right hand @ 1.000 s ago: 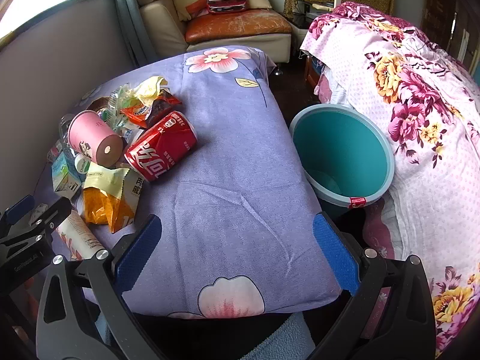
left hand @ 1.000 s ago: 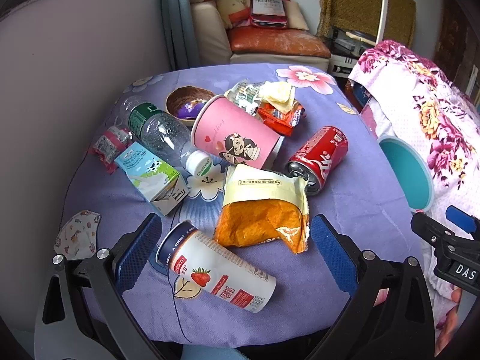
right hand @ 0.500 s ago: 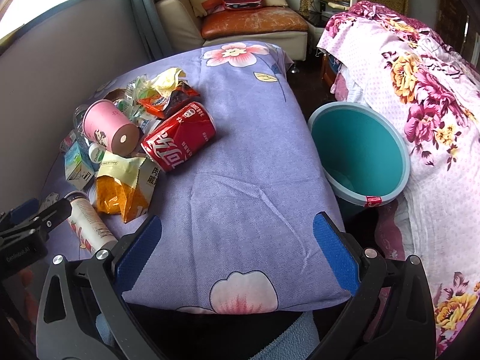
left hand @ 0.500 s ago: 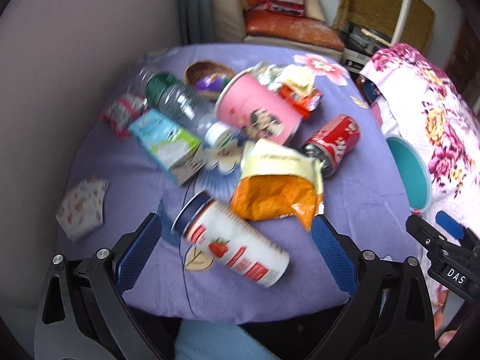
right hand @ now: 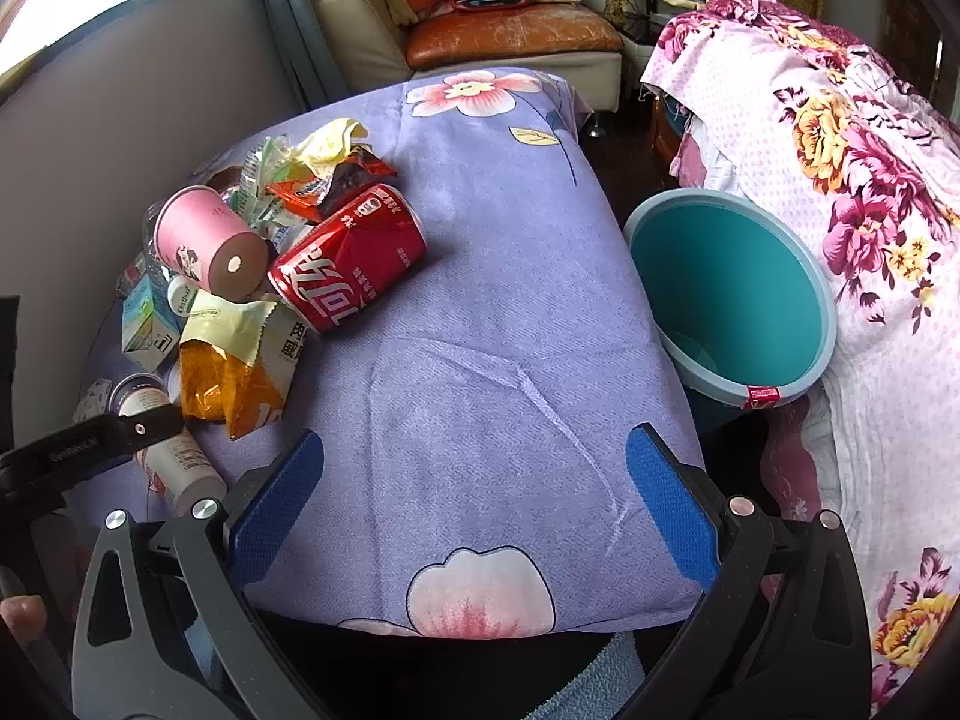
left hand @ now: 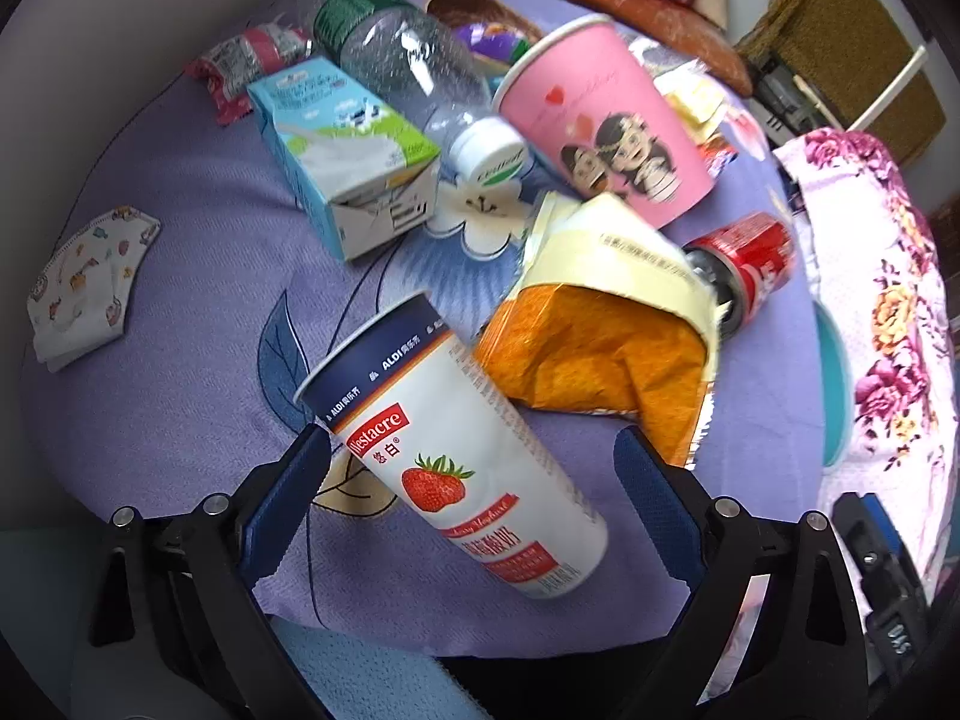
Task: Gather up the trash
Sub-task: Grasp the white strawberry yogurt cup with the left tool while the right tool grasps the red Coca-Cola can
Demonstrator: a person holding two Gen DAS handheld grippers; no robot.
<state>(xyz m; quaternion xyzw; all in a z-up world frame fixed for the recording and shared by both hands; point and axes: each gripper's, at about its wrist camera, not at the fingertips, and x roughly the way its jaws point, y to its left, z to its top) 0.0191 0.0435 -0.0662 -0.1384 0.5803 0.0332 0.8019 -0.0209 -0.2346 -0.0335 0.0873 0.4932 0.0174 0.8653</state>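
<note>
Trash lies heaped on a purple flowered tablecloth. In the left wrist view my left gripper is open, its blue pads on either side of a white strawberry yogurt cup lying on its side, without touching it. Behind the cup lie an orange snack bag, a red cola can, a pink paper cup, a milk carton and a clear plastic bottle. My right gripper hangs open over bare cloth at the table's near edge. A teal bin stands right of the table.
A folded patterned face mask lies at the left of the table. Crumpled wrappers sit behind the can. A flowered pink cover drapes furniture right of the bin. A sofa stands beyond the table.
My left gripper has moved forward and down toward the yogurt cup, which now lies between its fingers. The right gripper has shifted slightly left.
</note>
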